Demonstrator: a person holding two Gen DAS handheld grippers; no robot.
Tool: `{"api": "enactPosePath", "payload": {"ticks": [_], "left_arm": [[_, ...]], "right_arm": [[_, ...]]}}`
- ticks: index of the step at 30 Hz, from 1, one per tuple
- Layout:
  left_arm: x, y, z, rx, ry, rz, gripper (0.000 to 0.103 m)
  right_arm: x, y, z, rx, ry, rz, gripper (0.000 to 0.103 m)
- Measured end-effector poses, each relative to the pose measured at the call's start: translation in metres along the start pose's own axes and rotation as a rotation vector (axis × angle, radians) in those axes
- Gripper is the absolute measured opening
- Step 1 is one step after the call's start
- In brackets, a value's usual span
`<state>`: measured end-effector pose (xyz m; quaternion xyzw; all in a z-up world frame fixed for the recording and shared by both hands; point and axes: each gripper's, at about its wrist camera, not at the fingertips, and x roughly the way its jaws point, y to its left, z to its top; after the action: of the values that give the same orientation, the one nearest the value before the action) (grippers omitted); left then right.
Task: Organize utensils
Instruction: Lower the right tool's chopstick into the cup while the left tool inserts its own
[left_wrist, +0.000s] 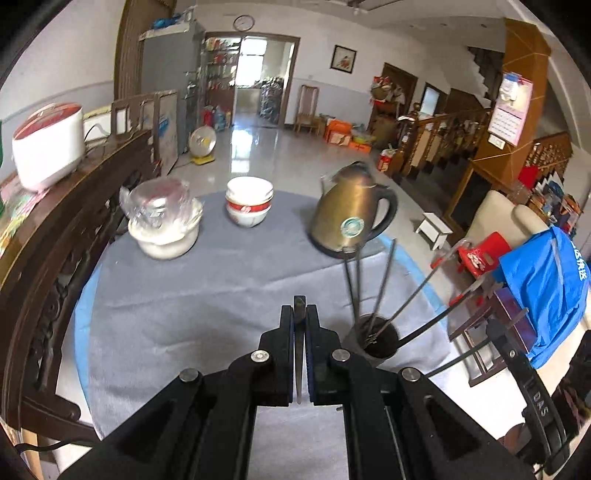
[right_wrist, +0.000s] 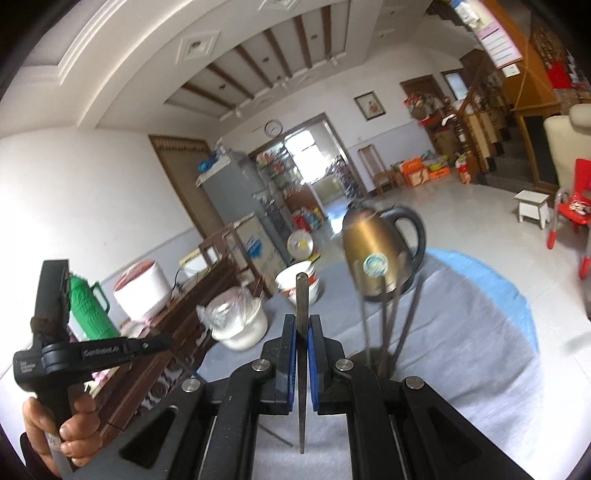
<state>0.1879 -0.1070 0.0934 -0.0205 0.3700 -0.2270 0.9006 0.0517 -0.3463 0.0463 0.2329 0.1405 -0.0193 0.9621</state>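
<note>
My left gripper (left_wrist: 300, 314) is shut on a thin dark chopstick (left_wrist: 299, 354) that runs back between its pads, held above the grey cloth. A dark utensil cup (left_wrist: 376, 338) stands just to its right with several chopsticks (left_wrist: 384, 280) leaning out of it. My right gripper (right_wrist: 303, 325) is shut on another thin metal chopstick (right_wrist: 302, 295) that stands upright between its blue pads (right_wrist: 291, 354). The same cup (right_wrist: 384, 363) sits just right of it, half hidden by the gripper body, with chopsticks (right_wrist: 406, 317) sticking up. The left gripper's handle (right_wrist: 51, 332) shows at the far left.
On the grey cloth (left_wrist: 207, 295) stand a brass kettle (left_wrist: 351, 210), stacked red-and-white bowls (left_wrist: 249, 203) and a white pot with a plastic bag (left_wrist: 162, 218). A dark carved sideboard (left_wrist: 66, 206) with a rice cooker (left_wrist: 48, 144) runs along the left. Red chair (left_wrist: 480, 254) at right.
</note>
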Motion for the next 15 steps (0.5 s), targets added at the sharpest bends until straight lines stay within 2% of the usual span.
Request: {"api": "enactPosePath", "payload": {"ticks": [7, 15], "left_arm": [[-0.016, -0.035, 0.02, 0.036, -0.066, -0.036, 0.006], [-0.028, -0.066, 0.038, 0.048, -0.18, -0.041, 0.006]], "right_arm": [[-0.019, -0.018, 0.032, 0.063, -0.12, -0.04, 0.006], [-0.028, -0.023, 0.041, 0.078, -0.251, -0.123, 0.006]]}}
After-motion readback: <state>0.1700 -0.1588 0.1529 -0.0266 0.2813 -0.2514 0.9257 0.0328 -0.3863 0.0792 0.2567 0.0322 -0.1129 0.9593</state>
